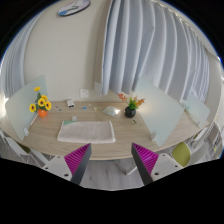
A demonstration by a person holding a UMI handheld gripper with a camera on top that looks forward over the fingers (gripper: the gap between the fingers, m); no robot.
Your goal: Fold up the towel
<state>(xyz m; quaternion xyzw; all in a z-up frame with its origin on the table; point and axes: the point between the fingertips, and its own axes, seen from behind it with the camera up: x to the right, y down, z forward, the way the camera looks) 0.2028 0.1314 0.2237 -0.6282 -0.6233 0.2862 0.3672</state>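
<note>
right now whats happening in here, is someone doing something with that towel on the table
A person is holding a handheld gripper above the near edge of an oval wooden table, its fingers open and holding nothing. The towel lies flat on the table just beyond the fingers, untouched and not yet folded by the look of it. A vase of yellow flowers stands at one end of the table, a dark pot plant toward the other, and curtains hang behind.

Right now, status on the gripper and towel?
Gripper open, holding nothing. Towel flat on table, beyond the fingers, untouched. Flowers and plant pot stand farther back, clear of the towel.
</note>
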